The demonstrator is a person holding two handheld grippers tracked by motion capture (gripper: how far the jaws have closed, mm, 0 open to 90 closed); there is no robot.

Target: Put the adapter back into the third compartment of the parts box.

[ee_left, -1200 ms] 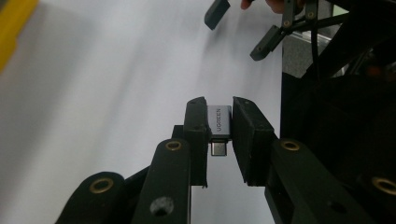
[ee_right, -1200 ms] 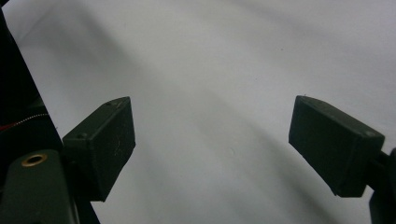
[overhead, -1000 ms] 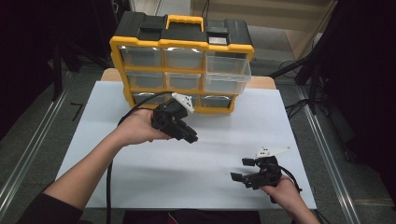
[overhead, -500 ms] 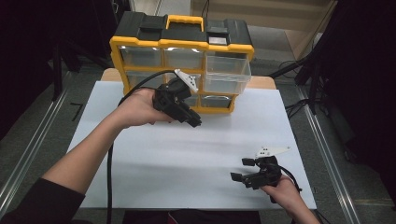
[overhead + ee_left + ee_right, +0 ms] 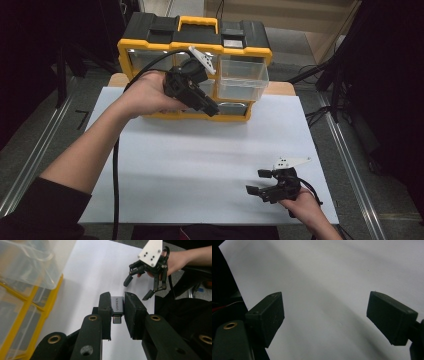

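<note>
My left gripper (image 5: pixel 212 108) is held up in front of the yellow and black drawer organizer (image 5: pixel 195 30), close to its pulled-out clear drawer (image 5: pixel 242 80). Its jaws are shut on a small grey USB adapter (image 5: pixel 117 305) marked UGREEN, the metal plug end pointing back toward the camera. That clear drawer (image 5: pixel 27 262) shows at the upper left of the left gripper view. My right gripper (image 5: pixel 258 183) rests low over the white sheet (image 5: pixel 210 150) at the front right, open with nothing between its fingers (image 5: pixel 265 315).
The organizer stands at the far edge of the white sheet, its other clear drawers pushed in. A black cable (image 5: pixel 116 180) trails from the left gripper along the forearm. Metal rails (image 5: pixel 350 165) run along both sides of the table.
My left gripper, holding the adapter, has risen and moved away from me toward the organizer's open drawer. The right gripper has stayed put.
</note>
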